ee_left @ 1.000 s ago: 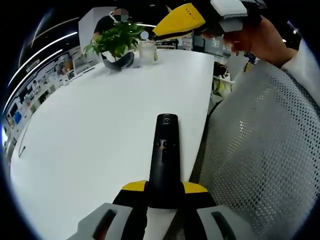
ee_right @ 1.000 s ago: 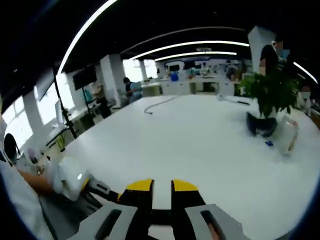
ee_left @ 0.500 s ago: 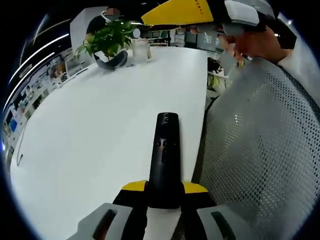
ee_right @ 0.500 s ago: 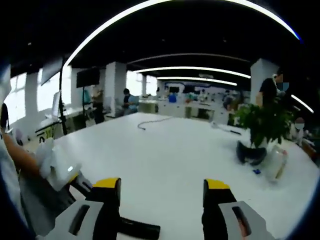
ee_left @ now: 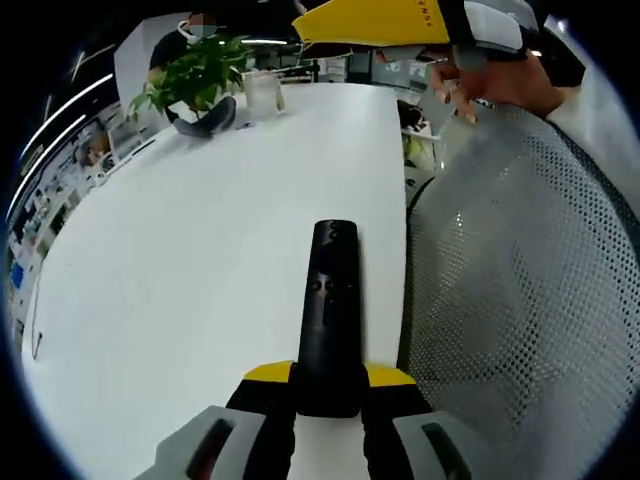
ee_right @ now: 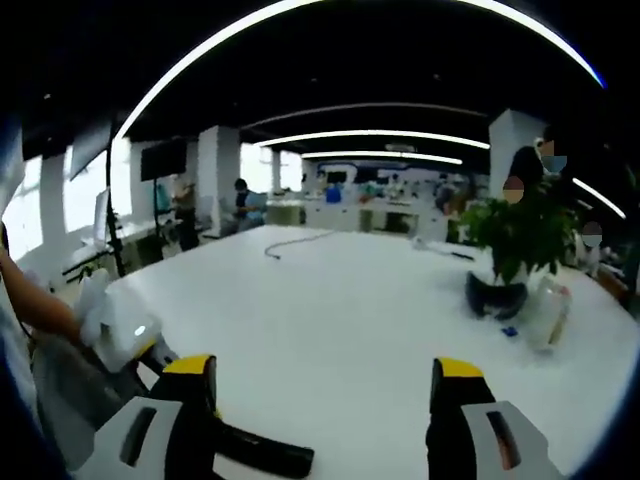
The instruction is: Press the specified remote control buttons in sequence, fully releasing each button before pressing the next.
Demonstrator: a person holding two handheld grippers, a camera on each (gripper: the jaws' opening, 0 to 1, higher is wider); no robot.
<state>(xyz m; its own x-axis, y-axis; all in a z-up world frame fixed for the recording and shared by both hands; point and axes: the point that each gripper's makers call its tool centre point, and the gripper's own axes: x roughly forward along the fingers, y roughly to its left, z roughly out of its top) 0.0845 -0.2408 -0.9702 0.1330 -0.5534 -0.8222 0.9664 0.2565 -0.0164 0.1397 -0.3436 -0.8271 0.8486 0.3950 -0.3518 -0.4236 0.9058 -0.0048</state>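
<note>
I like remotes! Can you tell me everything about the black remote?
The black remote is long, slim and dark, plastic by its look, with a round part at its far end and small buttons midway along its top. The left gripper is shut on its near end, yellow-tipped jaws pressing both sides, so it points out over the white table. In the right gripper view it pokes in low down, between the open jaws of the right gripper.

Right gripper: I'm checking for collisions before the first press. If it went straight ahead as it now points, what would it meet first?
Probably nothing nearby: the right gripper is open over bare white table.
</note>
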